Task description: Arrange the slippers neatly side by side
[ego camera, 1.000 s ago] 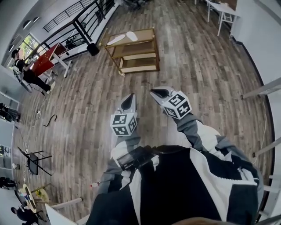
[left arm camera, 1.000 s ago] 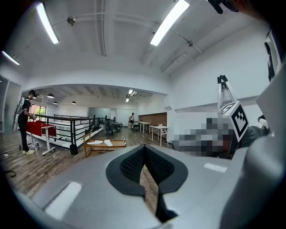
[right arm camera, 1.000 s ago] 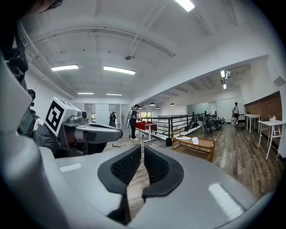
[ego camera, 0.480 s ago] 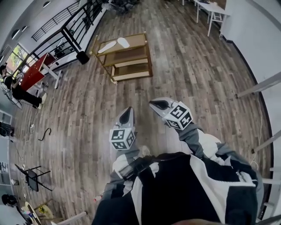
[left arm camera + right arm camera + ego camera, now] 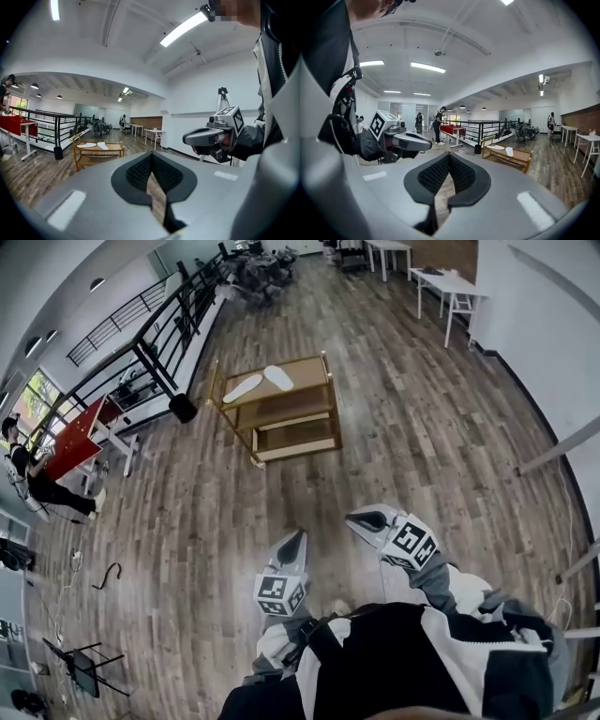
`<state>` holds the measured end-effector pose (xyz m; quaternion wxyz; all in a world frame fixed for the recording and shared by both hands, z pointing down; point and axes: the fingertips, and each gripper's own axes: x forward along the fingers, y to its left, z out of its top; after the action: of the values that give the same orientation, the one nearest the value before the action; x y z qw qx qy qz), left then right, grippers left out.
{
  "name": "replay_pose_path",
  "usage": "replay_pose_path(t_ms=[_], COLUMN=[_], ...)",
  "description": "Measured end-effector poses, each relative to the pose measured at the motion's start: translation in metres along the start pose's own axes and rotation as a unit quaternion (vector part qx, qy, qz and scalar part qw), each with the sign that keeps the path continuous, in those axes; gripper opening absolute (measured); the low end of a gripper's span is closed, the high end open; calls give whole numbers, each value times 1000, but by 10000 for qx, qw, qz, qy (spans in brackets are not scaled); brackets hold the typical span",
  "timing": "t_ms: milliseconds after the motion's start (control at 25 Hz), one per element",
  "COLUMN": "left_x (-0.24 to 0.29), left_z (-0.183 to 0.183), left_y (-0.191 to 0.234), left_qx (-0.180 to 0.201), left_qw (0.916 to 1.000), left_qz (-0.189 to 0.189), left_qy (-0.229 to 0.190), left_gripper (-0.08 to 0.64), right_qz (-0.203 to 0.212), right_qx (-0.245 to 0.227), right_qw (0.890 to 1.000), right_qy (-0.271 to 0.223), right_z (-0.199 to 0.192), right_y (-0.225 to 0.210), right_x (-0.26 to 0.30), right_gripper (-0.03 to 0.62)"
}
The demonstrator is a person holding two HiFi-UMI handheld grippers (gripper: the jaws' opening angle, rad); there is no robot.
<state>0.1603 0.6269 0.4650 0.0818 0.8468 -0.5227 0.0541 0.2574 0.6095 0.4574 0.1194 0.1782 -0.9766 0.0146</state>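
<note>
Two white slippers lie apart and at an angle to each other on the top shelf of a wooden cart, some way ahead on the wood floor. My left gripper and right gripper hover close to my body, far from the cart, both pointing toward it. Both are shut with nothing between the jaws. The left gripper view shows its shut pads, the slippers and the right gripper. The right gripper view shows its shut pads, the slippers and the left gripper.
A black railing runs along the left, with a black base at its foot near the cart. A red table with a person stands at far left. White tables stand at the back right; a white wall borders the right.
In the head view both grippers now sit lower and further right, and the cart with the slippers shows lower in the picture. The slippers lie as before on the cart.
</note>
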Motion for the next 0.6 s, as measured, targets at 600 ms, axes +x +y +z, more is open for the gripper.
replay_pose_path(t_ms=[600], left_x=[23], left_z=[3], left_y=[99], left_qx=[-368], left_qw=[9943], left_qz=[-957], left_qy=[-278], left_gripper=[14], right_qz=[-475], right_qx=[-15], right_qw=[9984], right_qy=[299], right_z=[5], right_y=[-30], right_x=[102], right_gripper=[5])
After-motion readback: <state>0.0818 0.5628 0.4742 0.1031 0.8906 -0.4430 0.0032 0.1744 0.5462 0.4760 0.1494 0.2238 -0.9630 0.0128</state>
